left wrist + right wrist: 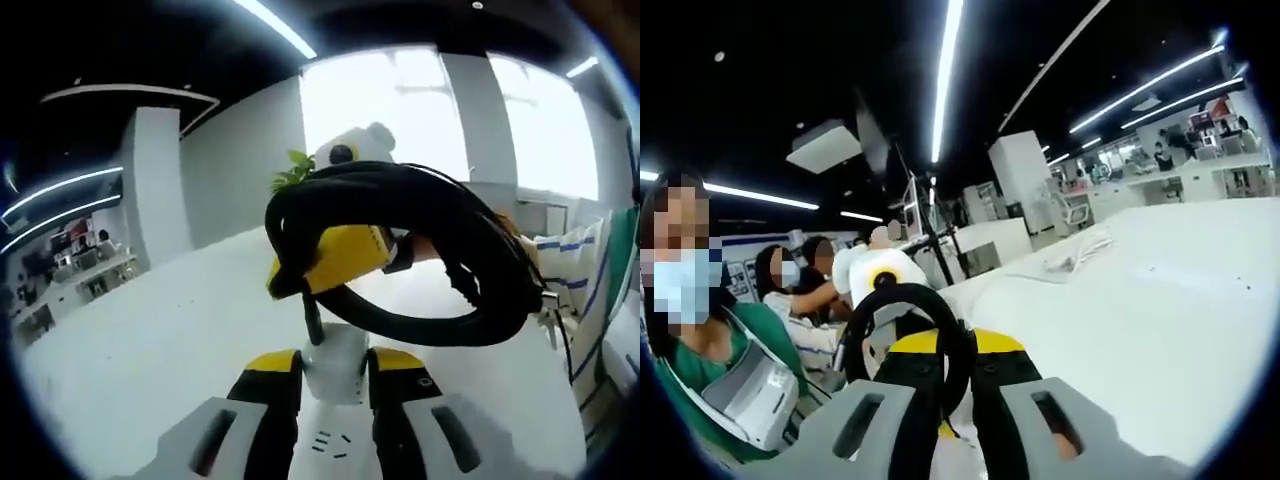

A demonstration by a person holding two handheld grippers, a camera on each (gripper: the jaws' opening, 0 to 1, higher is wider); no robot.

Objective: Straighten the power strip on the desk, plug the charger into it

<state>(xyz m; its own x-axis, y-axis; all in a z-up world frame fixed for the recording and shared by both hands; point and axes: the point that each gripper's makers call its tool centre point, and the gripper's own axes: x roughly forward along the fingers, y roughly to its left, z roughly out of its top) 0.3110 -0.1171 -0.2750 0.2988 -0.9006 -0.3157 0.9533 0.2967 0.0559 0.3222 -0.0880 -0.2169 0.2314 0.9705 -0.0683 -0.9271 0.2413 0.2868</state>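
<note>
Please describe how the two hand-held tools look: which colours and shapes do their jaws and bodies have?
In the left gripper view, the left tool has two black jaws with yellow caps at the tips and light grey bases, each with a dark slot. In the right gripper view, the right tool looks the same: black jaws, yellow caps, grey slotted bases. The right tool also appears in the left gripper view, yellow and black.

- Left gripper view: the windows [450, 110] beyond the tongs [335, 375] are blown out white, and the worktop [150, 340] glares pale.
- Right gripper view: ceiling strips [945, 70] streak bright across a dark ceiling.
- Both views are soft, curved and smeared towards the edges.
- The cable [440, 250] reads as near-black, with little detail.
</note>
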